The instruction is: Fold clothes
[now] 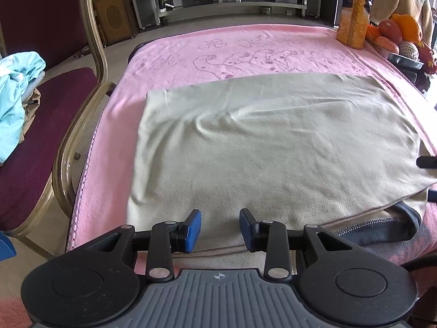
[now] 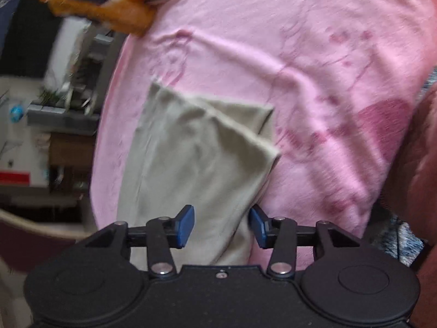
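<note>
At far left, a maroon chair [image 1: 41,114] carries a heap of light blue clothes [image 1: 16,101] awaiting attention. Beside it, the table under a pink blanket [image 1: 218,52] holds the beige garment [image 1: 273,142], laid mostly flat with shallow wrinkles across its middle; a grey zippered collar [image 1: 382,224] shows beneath its near right corner. The left tool [image 1: 220,231] hovers at the garment's near edge, pads parted a moderate gap, holding nothing. At the far right stand an orange packet [image 1: 352,11] and a fruit tray [image 1: 404,54]. In the right wrist view, blurred, the right tool [image 2: 222,227] is spread wide with a fold of the beige garment [image 2: 196,158] running between the pads, not clamped. Judgement: a fold is being set up. Next, each tool should close on an edge, then carry it across evenly to avoid dragging the blanket.
</note>
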Motion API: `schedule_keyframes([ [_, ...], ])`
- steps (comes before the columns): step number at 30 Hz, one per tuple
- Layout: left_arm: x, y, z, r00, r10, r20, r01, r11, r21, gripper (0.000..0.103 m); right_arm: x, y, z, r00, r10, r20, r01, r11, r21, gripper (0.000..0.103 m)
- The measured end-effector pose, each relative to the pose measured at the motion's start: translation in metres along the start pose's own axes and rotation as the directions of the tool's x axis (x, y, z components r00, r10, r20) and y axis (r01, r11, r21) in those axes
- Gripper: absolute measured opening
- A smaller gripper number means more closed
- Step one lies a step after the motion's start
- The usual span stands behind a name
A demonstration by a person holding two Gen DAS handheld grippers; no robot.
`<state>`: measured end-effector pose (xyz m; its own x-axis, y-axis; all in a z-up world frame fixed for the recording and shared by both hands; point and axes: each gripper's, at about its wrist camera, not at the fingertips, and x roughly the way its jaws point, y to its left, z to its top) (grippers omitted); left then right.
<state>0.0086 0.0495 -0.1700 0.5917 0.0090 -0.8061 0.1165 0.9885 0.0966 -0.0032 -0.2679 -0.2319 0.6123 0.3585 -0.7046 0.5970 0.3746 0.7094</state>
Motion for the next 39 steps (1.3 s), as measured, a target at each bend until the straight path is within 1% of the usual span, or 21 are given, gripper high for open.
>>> schedule_keyframes([
  [2,0.000,0.002,0.001,1.000,-0.007,-0.002,0.007,1.000,-0.012,0.034,0.005,-0.003,-0.002,0.997,0.047,-0.056,-0.047,0.999,0.007,0.040],
  [3,0.000,0.002,0.001,1.000,-0.009,-0.003,0.009,1.000,-0.016,0.034,0.008,-0.007,-0.002,0.993,0.082,-0.086,-0.080,0.996,0.035,0.037],
  [4,0.000,0.003,0.001,1.000,-0.012,-0.003,0.012,1.000,-0.018,0.034,0.010,-0.010,-0.003,0.987,0.115,-0.114,-0.109,0.992,0.057,0.036],
  [7,0.000,0.004,0.001,1.000,-0.018,-0.004,0.018,1.000,-0.024,0.034,0.017,-0.007,-0.006,0.972,0.163,-0.170,-0.159,0.987,0.032,0.037],
  [10,0.000,0.005,0.002,1.000,-0.018,-0.006,0.018,0.999,-0.030,0.034,0.020,-0.004,-0.005,0.967,0.176,-0.184,-0.179,0.984,0.002,0.036],
  [11,0.000,0.006,0.001,1.000,-0.017,-0.008,0.017,0.999,-0.033,0.034,0.017,-0.005,-0.003,0.975,0.169,-0.146,-0.170,0.985,0.000,0.036],
  [12,0.000,0.007,0.001,1.000,-0.016,-0.009,0.015,0.999,-0.037,0.034,0.011,-0.006,0.000,0.986,0.146,-0.075,-0.147,0.989,-0.004,0.036],
  [13,0.000,0.007,0.001,1.000,-0.016,-0.010,0.015,0.999,-0.041,0.034,0.006,-0.007,0.003,0.992,0.124,-0.006,-0.124,0.992,-0.007,0.036],
  [14,0.000,0.008,0.002,1.000,-0.017,-0.012,0.017,0.999,-0.045,0.034,0.001,-0.009,0.007,0.993,0.105,0.045,-0.105,0.994,-0.012,0.036],
  [15,0.001,0.009,0.002,1.000,-0.018,-0.013,0.018,0.999,-0.048,0.034,0.000,-0.011,0.009,0.993,0.100,0.066,-0.099,0.995,-0.007,0.035],
  [17,0.001,0.009,0.002,1.000,-0.019,-0.015,0.018,0.999,-0.051,0.034,0.002,-0.014,0.015,0.991,0.122,0.059,-0.123,0.992,0.011,0.035],
  [18,0.001,0.008,0.002,1.000,-0.018,-0.015,0.018,0.999,-0.051,0.034,0.005,-0.013,0.016,0.991,0.133,0.030,-0.133,0.991,-0.002,0.034],
  [19,0.001,0.008,0.002,1.000,-0.018,-0.015,0.017,0.999,-0.051,0.034,0.007,-0.012,0.016,0.989,0.145,0.005,-0.145,0.989,-0.012,0.033],
  [21,0.002,0.008,0.002,1.000,-0.016,-0.017,0.015,0.999,-0.050,0.034,0.008,-0.011,0.015,0.987,0.158,-0.002,-0.158,0.987,-0.019,0.029],
  [22,0.002,0.009,0.002,1.000,-0.015,-0.018,0.014,0.999,-0.051,0.034,0.008,-0.010,0.017,0.989,0.145,0.010,-0.144,0.989,-0.029,0.026],
  [25,0.002,0.010,0.002,1.000,-0.015,-0.020,0.014,0.998,-0.059,0.034,0.004,-0.009,0.019,0.990,0.101,0.102,-0.097,0.994,-0.047,0.023],
  [29,0.002,0.013,0.003,1.000,-0.008,-0.016,0.006,0.997,-0.078,0.034,-0.011,-0.008,0.020,0.966,0.069,0.247,-0.046,0.994,-0.097,0.023],
  [31,0.003,0.018,0.003,1.000,0.006,-0.026,-0.009,0.995,-0.100,0.034,-0.012,-0.011,0.026,0.964,0.064,0.257,-0.041,0.995,-0.095,0.022],
  [33,0.005,0.023,0.003,0.999,0.019,-0.039,-0.024,0.992,-0.121,0.033,-0.012,-0.011,0.028,0.959,0.047,0.278,-0.019,0.995,-0.102,0.013],
  [35,0.006,0.027,0.002,0.998,0.023,-0.051,-0.030,0.990,-0.136,0.033,-0.013,-0.011,0.028,0.956,0.030,0.290,0.002,0.994,-0.112,0.010],
  [39,0.009,0.024,0.002,0.997,0.040,-0.069,-0.046,0.994,-0.098,0.033,-0.023,0.008,0.018,0.949,-0.010,0.316,0.080,0.975,-0.209,0.008],
])
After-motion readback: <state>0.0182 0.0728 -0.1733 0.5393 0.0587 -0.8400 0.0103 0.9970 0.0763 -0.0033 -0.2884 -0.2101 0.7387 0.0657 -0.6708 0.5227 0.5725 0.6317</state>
